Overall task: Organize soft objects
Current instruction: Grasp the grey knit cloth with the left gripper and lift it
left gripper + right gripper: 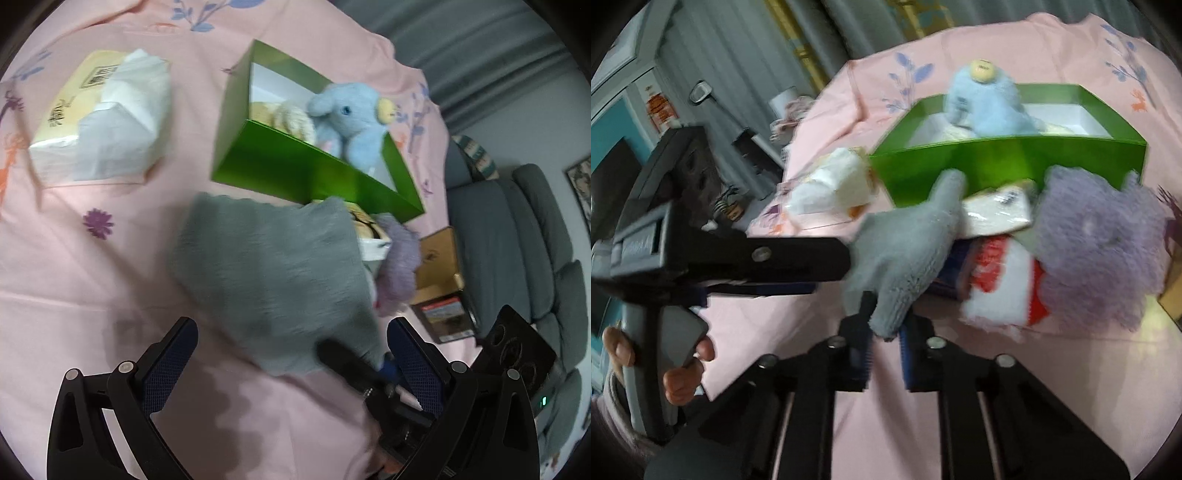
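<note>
Printing on the yellow tissue pack (99, 114) is being blurred out, so nothing's readable. The left gripper (291, 365) is being held wide open, gripping nothing. The grey cloth (905, 251) is being pinched at its corner by the right gripper (884, 343), just before the green box (1008, 162) on the pink sheet (74, 280)

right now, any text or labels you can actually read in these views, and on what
None reads clearly.
Tissue pack: dark printed characters and a code square, too blurred.
Brown box: small mark, unreadable.
Red and white pack: print, blurred.
Left gripper body: embossed lettering, illegible.
Blue plush yellow tag: too small.
</note>
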`<state>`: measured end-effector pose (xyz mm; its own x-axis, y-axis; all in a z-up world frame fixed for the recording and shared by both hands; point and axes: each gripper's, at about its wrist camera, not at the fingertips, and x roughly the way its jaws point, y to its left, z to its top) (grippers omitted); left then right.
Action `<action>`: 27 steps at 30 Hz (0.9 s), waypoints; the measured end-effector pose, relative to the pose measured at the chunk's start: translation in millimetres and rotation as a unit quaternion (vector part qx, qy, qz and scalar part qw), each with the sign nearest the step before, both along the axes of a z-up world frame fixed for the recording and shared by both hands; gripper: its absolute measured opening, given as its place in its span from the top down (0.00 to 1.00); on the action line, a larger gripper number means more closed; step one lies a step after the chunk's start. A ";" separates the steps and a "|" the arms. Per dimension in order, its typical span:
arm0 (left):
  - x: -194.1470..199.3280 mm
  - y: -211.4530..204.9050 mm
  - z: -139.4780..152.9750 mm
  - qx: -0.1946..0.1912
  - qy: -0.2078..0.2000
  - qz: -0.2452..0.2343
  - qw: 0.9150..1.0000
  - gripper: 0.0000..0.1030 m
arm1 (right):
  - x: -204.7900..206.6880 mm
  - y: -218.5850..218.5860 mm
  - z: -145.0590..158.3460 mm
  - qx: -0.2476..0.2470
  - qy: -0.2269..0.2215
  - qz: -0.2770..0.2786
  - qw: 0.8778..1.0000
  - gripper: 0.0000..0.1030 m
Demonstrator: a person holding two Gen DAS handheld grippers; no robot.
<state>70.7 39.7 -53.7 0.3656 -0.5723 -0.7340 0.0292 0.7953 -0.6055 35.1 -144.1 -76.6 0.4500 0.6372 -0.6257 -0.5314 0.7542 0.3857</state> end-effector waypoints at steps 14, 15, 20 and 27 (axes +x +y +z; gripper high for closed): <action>-33.8 -5.6 -5.6 0.060 0.035 -0.032 0.997 0.08 | -65.7 19.5 7.0 0.006 0.005 0.138 0.990 0.89; -33.8 -6.3 -8.1 0.064 0.040 -0.032 0.997 0.22 | -65.5 16.6 5.1 0.002 0.010 0.130 0.991 0.88; -36.3 -11.5 -25.4 0.068 0.070 -0.031 0.995 0.39 | -65.9 -4.5 -4.2 -0.025 0.036 0.082 0.996 0.62; -39.7 -9.5 -26.1 0.050 0.069 -0.020 0.996 0.61 | -58.6 -19.0 -4.2 -0.020 0.047 0.042 0.998 0.40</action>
